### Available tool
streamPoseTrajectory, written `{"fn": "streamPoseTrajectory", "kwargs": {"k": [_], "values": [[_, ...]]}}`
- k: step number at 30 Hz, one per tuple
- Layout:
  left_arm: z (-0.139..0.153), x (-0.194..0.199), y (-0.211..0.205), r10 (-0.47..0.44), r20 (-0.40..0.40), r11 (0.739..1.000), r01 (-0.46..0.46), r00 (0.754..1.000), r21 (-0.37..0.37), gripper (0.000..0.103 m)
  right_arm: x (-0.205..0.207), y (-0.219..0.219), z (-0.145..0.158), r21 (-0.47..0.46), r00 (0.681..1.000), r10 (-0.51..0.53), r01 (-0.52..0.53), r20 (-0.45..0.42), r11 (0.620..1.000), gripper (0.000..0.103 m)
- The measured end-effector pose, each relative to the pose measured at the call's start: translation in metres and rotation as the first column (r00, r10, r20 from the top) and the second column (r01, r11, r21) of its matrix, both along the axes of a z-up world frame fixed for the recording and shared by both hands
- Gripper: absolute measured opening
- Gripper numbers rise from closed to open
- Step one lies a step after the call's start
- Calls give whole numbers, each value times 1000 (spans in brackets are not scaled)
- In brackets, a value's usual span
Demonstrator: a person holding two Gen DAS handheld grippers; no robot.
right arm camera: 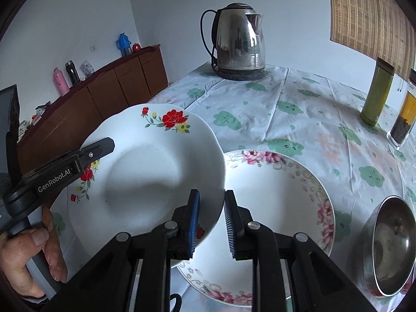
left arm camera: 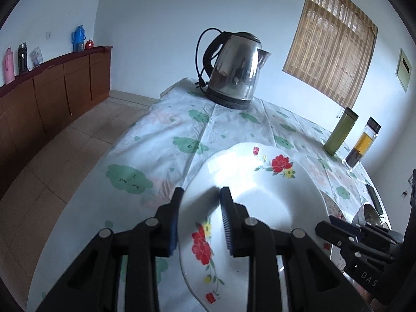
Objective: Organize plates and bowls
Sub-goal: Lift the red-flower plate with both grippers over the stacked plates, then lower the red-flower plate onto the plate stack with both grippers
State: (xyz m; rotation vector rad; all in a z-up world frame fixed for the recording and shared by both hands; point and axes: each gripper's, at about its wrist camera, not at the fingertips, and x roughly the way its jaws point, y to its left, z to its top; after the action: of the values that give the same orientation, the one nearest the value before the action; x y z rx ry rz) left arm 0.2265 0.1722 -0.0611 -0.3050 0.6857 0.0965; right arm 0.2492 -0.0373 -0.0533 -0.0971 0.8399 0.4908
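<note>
A cloud-print cloth covers the desk (right arm camera: 299,109); a steel kettle (right arm camera: 240,43) stands at its far edge, and a wooden sideboard (right arm camera: 109,88) lines the left wall. The left tongs (left arm camera: 200,195) clamp the red-flowered plate (right arm camera: 145,166) by its rim, holding it tilted above the desk's left edge, overlapping the pink-flowered plate (right arm camera: 280,189). The right tongs (right arm camera: 212,197), slightly parted, straddle the raised plate's near rim without closing. A steel bowl (right arm camera: 392,244) sits near the right edge.
</note>
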Motion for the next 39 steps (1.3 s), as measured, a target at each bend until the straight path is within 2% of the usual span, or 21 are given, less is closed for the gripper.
{"fn": "streamPoseTrajectory", "kwargs": {"k": [9, 24, 39], "values": [[18, 1, -24, -16, 32, 1000, 16, 999, 19, 25, -5, -24, 9, 30, 1000, -23, 22, 17, 999, 21], [13, 17, -68, -80, 10, 997, 80, 997, 20, 26, -3, -71, 12, 57, 995, -100, 99, 22, 993, 21], [12, 20, -94, -124, 16, 992, 123, 992, 16, 26, -3, -94, 11, 46, 988, -152, 151, 31, 987, 21]]}}
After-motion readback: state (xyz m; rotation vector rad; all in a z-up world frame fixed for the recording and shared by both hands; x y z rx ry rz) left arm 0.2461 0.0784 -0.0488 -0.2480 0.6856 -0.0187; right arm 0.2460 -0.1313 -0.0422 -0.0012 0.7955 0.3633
